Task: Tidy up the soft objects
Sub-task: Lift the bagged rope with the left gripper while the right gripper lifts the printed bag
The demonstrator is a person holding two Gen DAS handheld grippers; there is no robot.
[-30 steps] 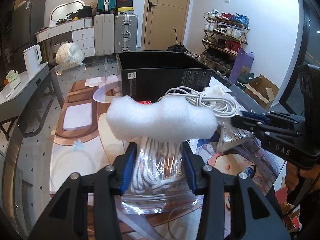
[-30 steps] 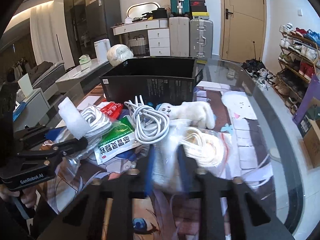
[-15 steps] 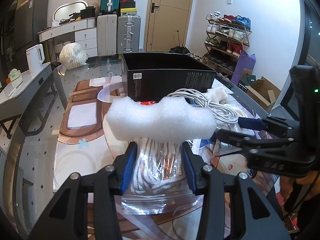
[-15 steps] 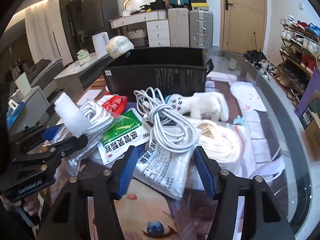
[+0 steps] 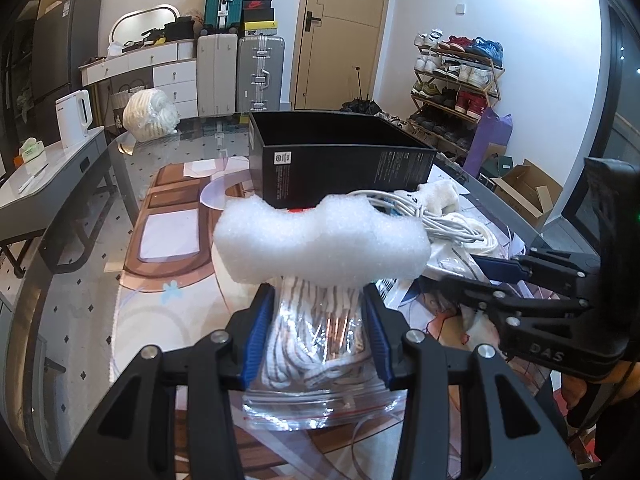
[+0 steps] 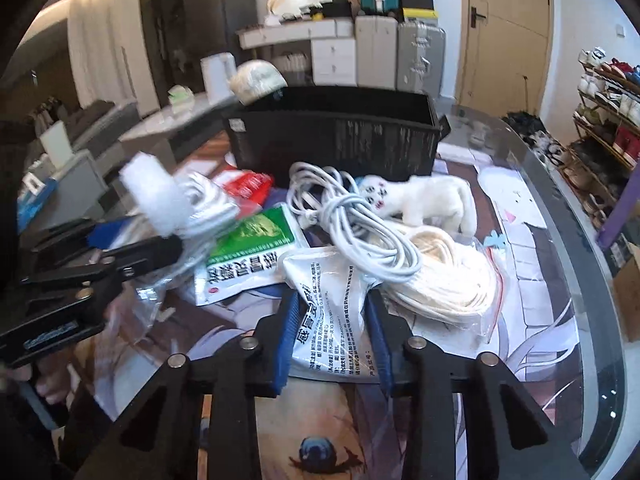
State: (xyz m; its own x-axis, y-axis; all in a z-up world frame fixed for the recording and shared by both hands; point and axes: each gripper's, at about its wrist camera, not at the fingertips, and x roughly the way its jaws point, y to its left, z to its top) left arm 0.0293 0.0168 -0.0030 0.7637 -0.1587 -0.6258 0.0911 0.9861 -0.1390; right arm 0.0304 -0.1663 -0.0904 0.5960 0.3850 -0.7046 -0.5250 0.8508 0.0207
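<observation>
My left gripper [image 5: 318, 300] is shut on a clear zip bag of white rope [image 5: 316, 332], and a white foam block [image 5: 320, 248] rests on top of the bag. My right gripper [image 6: 333, 304] is closed around a white medicine pouch [image 6: 334, 300] on the table. A coiled white cable [image 6: 352, 216] lies on that pouch. A white plush toy [image 6: 428, 200] and another bagged rope coil [image 6: 444, 280] lie beside it. The black box [image 5: 336, 160] stands open behind the pile. In the right wrist view the left gripper [image 6: 132, 248] shows blurred at the left.
A green-and-white sachet [image 6: 248, 256] and a red packet [image 6: 248, 186] lie by the box [image 6: 336, 136]. The glass table [image 5: 80, 280] has a printed mat. A white bundle [image 5: 150, 114] sits at its far corner. Suitcases, a shoe rack and a side desk stand beyond.
My right gripper opened and moved forward, then closed around the white medicine pouch. My left gripper kept its hold on the rope bag and shifted a little.
</observation>
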